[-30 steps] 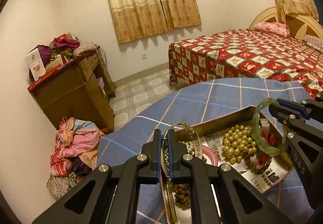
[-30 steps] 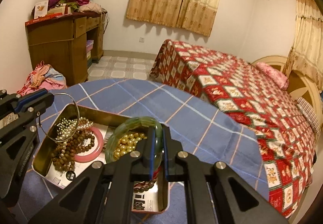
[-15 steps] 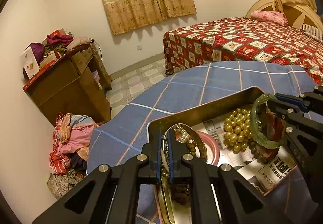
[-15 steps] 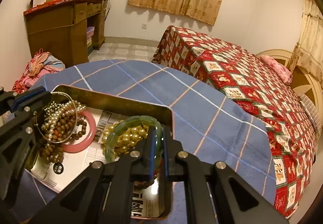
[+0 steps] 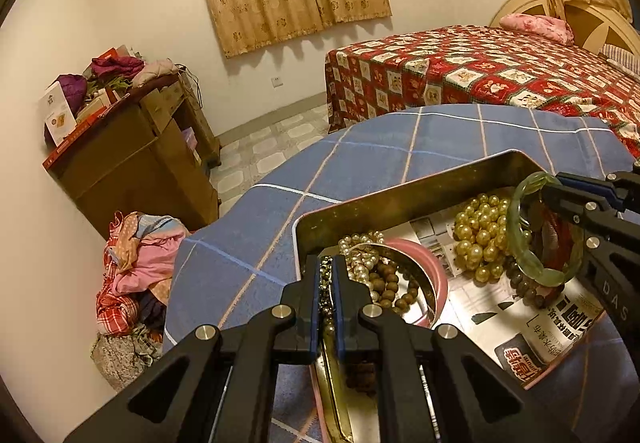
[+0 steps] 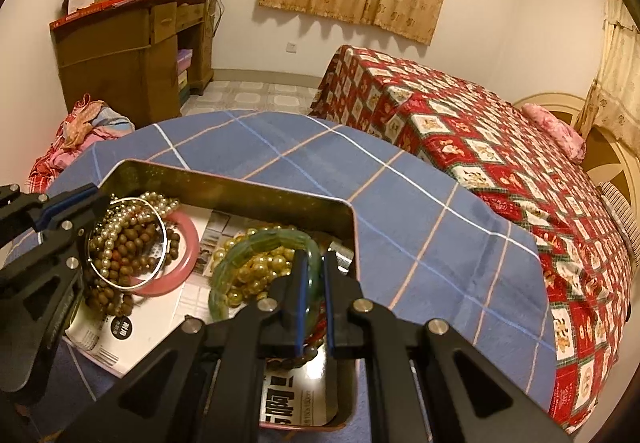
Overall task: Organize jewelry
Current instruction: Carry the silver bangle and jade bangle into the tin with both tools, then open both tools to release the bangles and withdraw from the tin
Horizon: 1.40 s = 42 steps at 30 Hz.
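Two printed sheets [image 6: 132, 327], characters unreadable, lining tin [image 6: 240, 189].

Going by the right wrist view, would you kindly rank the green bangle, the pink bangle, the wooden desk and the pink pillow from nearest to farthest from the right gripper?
1. Green bangle: clamped in the right gripper, over the tin.
2. Pink bangle: in the tin, to the left.
3. Wooden desk: against the far left wall.
4. Pink pillow: at the bed's head, far right; too close to call against the desk.
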{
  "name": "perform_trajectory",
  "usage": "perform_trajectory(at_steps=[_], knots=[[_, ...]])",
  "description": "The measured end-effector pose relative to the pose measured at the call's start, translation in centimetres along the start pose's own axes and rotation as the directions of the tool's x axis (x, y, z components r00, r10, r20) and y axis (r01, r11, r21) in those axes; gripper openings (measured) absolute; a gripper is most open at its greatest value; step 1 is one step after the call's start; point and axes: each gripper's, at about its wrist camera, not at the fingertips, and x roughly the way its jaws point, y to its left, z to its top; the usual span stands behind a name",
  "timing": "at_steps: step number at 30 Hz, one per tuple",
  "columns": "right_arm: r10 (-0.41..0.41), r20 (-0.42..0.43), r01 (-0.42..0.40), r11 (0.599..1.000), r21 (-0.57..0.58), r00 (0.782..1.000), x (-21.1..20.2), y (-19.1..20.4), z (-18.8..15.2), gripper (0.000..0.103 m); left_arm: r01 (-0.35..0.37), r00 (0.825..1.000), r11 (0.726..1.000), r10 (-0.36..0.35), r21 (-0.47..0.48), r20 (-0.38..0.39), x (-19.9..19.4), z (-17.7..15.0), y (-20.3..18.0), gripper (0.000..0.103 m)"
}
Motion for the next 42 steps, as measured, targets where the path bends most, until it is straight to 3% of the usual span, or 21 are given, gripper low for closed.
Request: perform_trajectory(at_steps=[27, 30, 32, 34, 35, 37, 42], knots=[[0.007, 0.003, -0.007, 1.0, 0.002, 1.0, -0.2, 0.7, -0.2, 0.009, 0.001, 1.0, 1.0, 0.0, -0.009, 0.016, -0.7, 0.0, 0.4, 0.005], [0.007, 0.013, -0.007, 1.0, 0.004, 1.0, -0.4, 0.6, -0.2, 0.019, 0.001, 1.0, 1.0, -0.001, -0.005, 0.03, -1.1, 0.1, 0.3, 0.006], [-0.001, 0.033, 0.0, 1.0, 0.012, 0.999, -0.9, 0.3, -0.4, 0.061, -0.02, 1.0, 1.0, 0.02, -0.006, 0.024, -1.4, 0.1, 0.5, 0.018], [-0.003, 0.053, 0.002, 1.0, 0.02, 0.999, -1.6, 0.0, -0.7, 0.066, -0.038, 0.998, 0.999, 0.039, -0.027, 0.043, -2.1, -0.1, 1.0, 0.077], [-0.009, 0.052, 0.007, 1.0, 0.022, 0.999, -1.9, -0.3, -0.9, 0.066, -0.062, 0.996, 0.997, 0.065, -0.04, 0.069, -2.8, -0.3, 1.3, 0.088], [-0.007, 0.052, 0.005, 1.0, 0.031, 0.999, -2.4, -0.7, -1.2, 0.066, -0.066, 0.991, 0.996, 0.072, -0.054, 0.109, -4.2, -0.7, 2.0, 0.092], [-0.001, 0.086, -0.006, 0.997, 0.072, 0.996, -5.1, -2.3, -2.7, 0.066, -0.044, 0.992, 0.994, 0.055, -0.098, 0.117, -6.8, -1.9, 3.7, 0.092]])
